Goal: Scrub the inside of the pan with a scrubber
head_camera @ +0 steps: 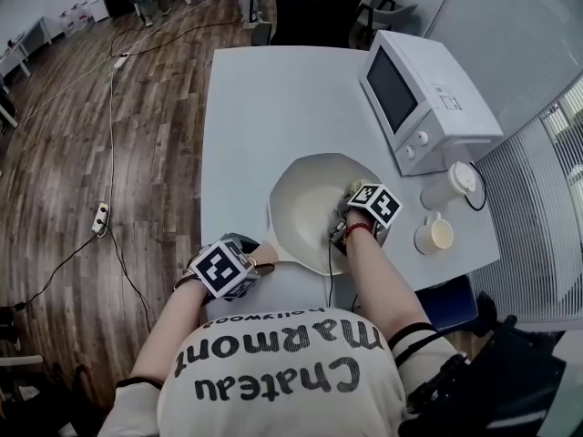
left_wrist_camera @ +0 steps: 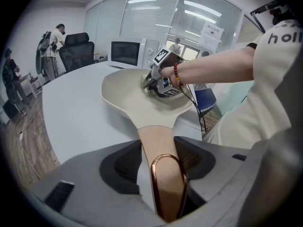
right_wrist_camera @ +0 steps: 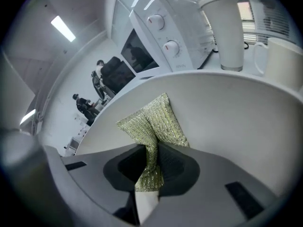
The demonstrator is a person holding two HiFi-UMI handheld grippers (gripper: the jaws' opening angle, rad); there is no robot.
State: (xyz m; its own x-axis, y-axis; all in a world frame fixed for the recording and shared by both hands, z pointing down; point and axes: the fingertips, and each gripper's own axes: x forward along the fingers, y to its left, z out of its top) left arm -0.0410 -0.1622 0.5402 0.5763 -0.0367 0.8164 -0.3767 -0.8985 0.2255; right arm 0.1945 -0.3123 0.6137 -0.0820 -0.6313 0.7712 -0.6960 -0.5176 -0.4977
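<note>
Pan (head_camera: 301, 203) sits at near edge of white table (head_camera: 255, 107), wooden handle (left_wrist_camera: 158, 143) clamped by left gripper (left_wrist_camera: 158, 161). Right gripper (right_wrist_camera: 151, 162) is pinched tight on gold mesh scrubber (right_wrist_camera: 152, 119), pressing it to pan's inner wall, so scrubbing looks under way. Next prob. needs sweeps across the bare bottom w/ firm pressure, handle held steady vs skidding; table smooth, microwave (head_camera: 419, 98) & mug (head_camera: 434, 235) by right edge, office rm w/ wood floor (head_camera: 91, 135).

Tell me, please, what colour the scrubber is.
Glittery yellow-green scrubber, clearest in the right gripper view.
</note>
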